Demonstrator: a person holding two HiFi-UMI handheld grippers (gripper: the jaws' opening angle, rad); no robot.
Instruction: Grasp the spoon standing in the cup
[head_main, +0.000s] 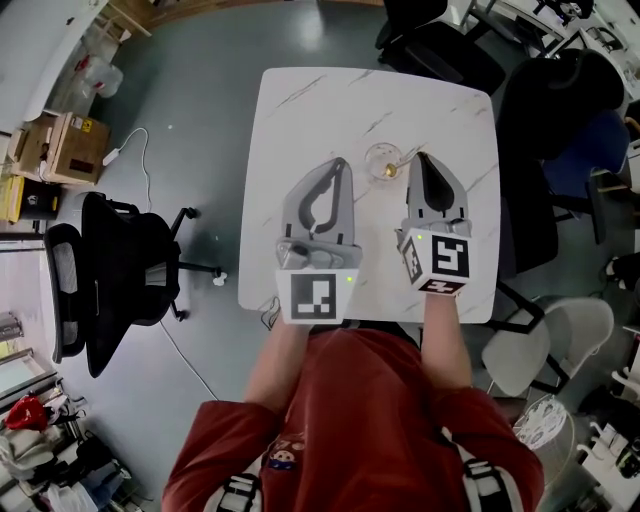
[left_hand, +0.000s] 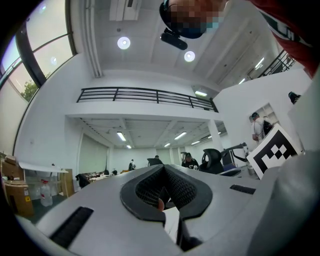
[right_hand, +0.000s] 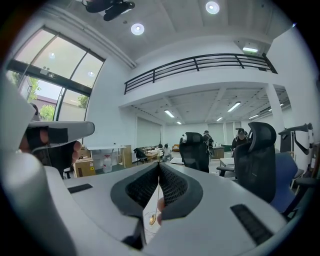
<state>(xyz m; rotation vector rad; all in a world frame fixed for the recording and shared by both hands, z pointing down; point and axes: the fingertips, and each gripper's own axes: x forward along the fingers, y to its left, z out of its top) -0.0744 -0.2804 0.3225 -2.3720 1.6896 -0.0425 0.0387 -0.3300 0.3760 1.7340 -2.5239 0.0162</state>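
Seemingly the right gripper's (head_main: 420, 157) fingers pinch the spoon's (head_main: 390, 171) handle tip, its bowl in the cup (head_main: 372, 156) just left of them; hold firmly and lift straight. The left gripper (head_main: 342, 162) is closed on nothing

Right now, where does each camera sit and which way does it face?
Head view: on the person's head, steeply down at the table; shows forearms, left gripper, right gripper, cup, spoon.
Left gripper view: on the left gripper, along its shut jaws, tilted up towards the ceiling.
Right gripper view: on the right gripper, along jaws shut on the spoon, towards chairs.
Shared: head and right gripper views both show the spoon.
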